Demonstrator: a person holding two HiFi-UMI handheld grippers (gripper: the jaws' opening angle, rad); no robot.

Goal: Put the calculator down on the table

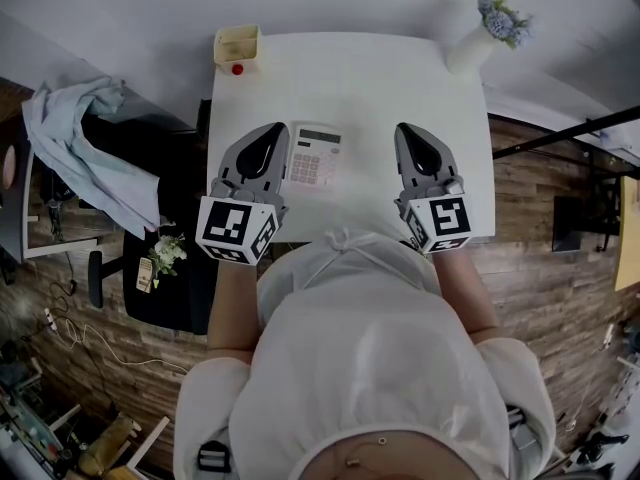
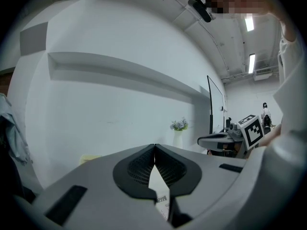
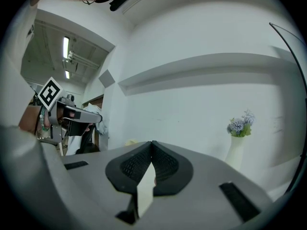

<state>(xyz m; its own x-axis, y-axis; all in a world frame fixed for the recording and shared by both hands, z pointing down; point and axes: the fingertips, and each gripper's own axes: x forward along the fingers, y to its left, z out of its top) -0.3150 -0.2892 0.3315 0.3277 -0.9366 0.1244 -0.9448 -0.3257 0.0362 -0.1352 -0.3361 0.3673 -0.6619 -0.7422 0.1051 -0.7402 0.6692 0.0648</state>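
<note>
The white rectangular desktop calculator [image 1: 316, 155], with pale keys and a grey display strip, lay flat on the white rectangular surface [image 1: 360, 78]. It was face up, near the front edge and left of centre.

The left tool [image 1: 272, 133] stood just beside the calculator's left edge; contact could not be confirmed from the head view. In the left gripper view the left tool [image 2: 154, 150] had its two dark ribbed pads closed tip to tip, with nothing clamped between them. A strip of the calculator [image 2: 163, 199] showed through the narrow gap below the pads.

The right tool [image 1: 408, 133] was positioned well apart from the calculator, on its right side. In the right gripper view the right tool [image 3: 152, 145] was likewise fully closed and held nothing.

A cream square open box [image 1: 237, 44] stood at the rear left corner of the surface, with a small red object [image 1: 237, 69] just in front of it. A white vase of blue-purple flowers [image 1: 487, 30] stood at the rear right corner. A light blue cloth [image 1: 75, 133] was draped over a black chair [image 1: 165, 218] to the left of the surface, above a wooden plank floor [image 1: 560, 268].
</note>
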